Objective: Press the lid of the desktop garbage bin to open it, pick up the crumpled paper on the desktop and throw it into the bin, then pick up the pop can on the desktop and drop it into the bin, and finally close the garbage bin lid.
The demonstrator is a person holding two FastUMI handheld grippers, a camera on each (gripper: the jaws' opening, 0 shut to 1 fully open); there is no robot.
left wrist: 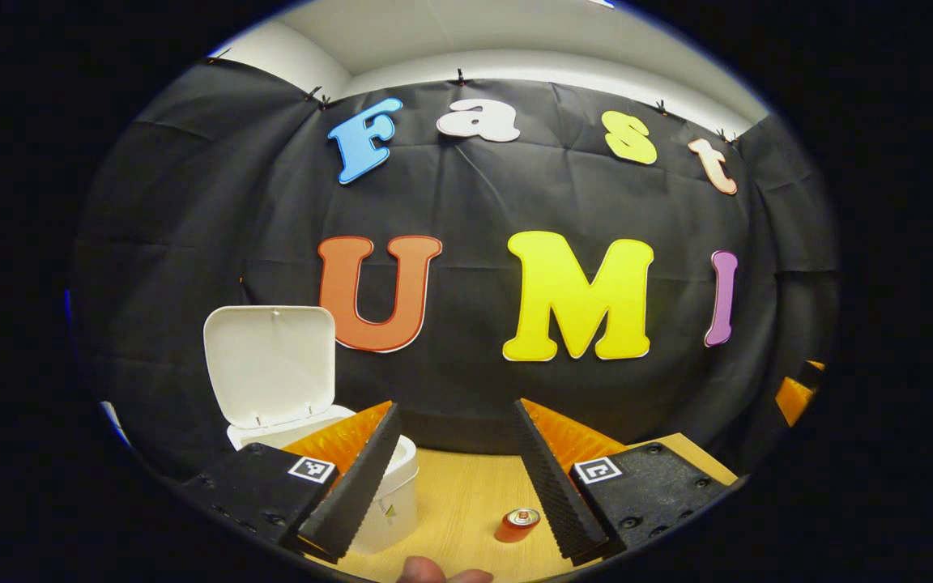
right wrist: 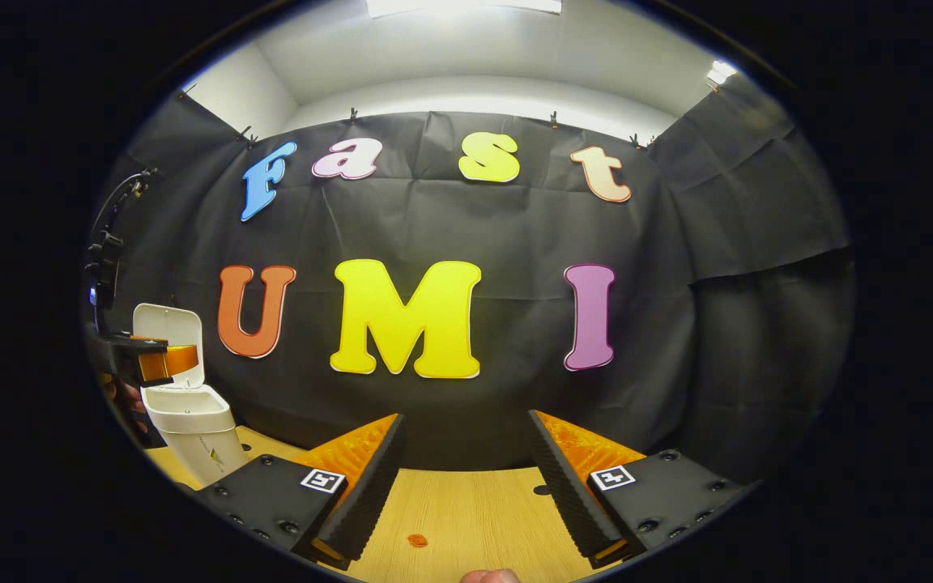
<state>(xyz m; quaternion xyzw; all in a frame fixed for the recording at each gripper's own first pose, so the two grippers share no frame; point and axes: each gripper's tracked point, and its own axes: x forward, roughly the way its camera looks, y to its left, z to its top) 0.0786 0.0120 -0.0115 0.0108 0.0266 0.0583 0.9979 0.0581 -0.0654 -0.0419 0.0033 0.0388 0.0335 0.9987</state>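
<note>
Bin [left wrist: 389, 494] sits at the left of the left gripper view, lid [left wrist: 270, 364] swung up and upright, so the press step looks done. No crumpled paper in sight; my guess is it's already inside, can't confirm.

Your left claw [left wrist: 454, 478] is released, nothing between the fingers, held above the worktop [left wrist: 466, 502]. Pop can [left wrist: 517, 525] lies on its side on the worktop, just beside the right-hand finger, near the bin.

Right claw [right wrist: 466, 486] is also spread wide and empty; from its view the bin [right wrist: 195, 425] is far left with the left claw [right wrist: 160, 360] up by the lid.

Risks from here:
- Can is round and lying down: nudge it with one finger on approach and it likely rolls.
- Off-centre pinch could squirt it out.
- Bin looks light; clip the rim or the raised lid while dropping and you may tip it or knock the lid shut early.
</note>
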